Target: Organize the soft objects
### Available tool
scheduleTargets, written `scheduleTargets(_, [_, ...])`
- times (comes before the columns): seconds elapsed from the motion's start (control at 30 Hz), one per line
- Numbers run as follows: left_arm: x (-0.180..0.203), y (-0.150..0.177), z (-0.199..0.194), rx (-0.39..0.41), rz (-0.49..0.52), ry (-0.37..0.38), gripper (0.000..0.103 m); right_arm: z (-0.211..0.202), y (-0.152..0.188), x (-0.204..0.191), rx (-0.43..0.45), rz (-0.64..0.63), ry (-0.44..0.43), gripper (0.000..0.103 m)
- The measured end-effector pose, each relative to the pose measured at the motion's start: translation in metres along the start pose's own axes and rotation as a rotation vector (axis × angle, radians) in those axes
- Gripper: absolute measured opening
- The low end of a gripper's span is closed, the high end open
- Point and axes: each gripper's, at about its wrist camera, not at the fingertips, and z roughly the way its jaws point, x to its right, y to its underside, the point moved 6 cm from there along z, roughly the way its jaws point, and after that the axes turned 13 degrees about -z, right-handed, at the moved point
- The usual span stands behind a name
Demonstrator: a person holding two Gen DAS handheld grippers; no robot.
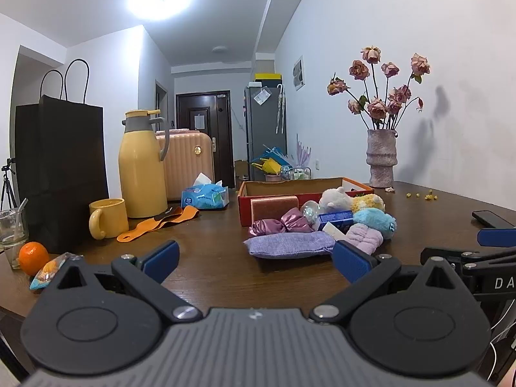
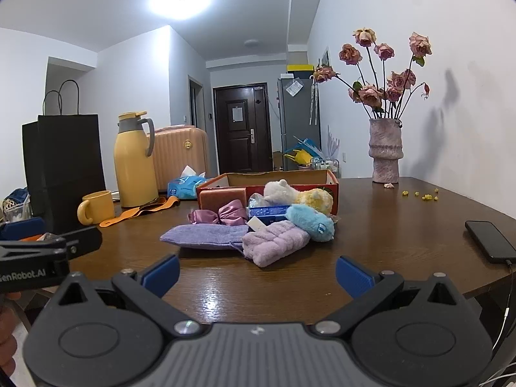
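Starting step: left gripper (image 1: 254,258) and right gripper (image 2: 256,272) hover, fingers wide apart, empty, short of soft pile. Next likely: reach lilac towel (image 2: 274,242), move into red box (image 2: 333,190).

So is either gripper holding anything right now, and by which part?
Nothing is held. The left gripper and right gripper are both open over the bare table.

right tool (image 2: 256,272) wide open over the worktop (image 2: 387,225), nothing in it, soft stuff piled ahead: lilac towel (image 2: 274,242), purple pouch (image 2: 203,235), blue plush (image 2: 311,222) by the red box (image 2: 332,190)
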Motion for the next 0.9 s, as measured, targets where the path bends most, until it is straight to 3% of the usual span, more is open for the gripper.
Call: scheduleTargets(0.9, [0.0032,0.0037,-0.0008,-0.012,0.008,0.019,0.103,-0.0004,0.0013,0.0018,0.002,0.011,-0.002,0.103])
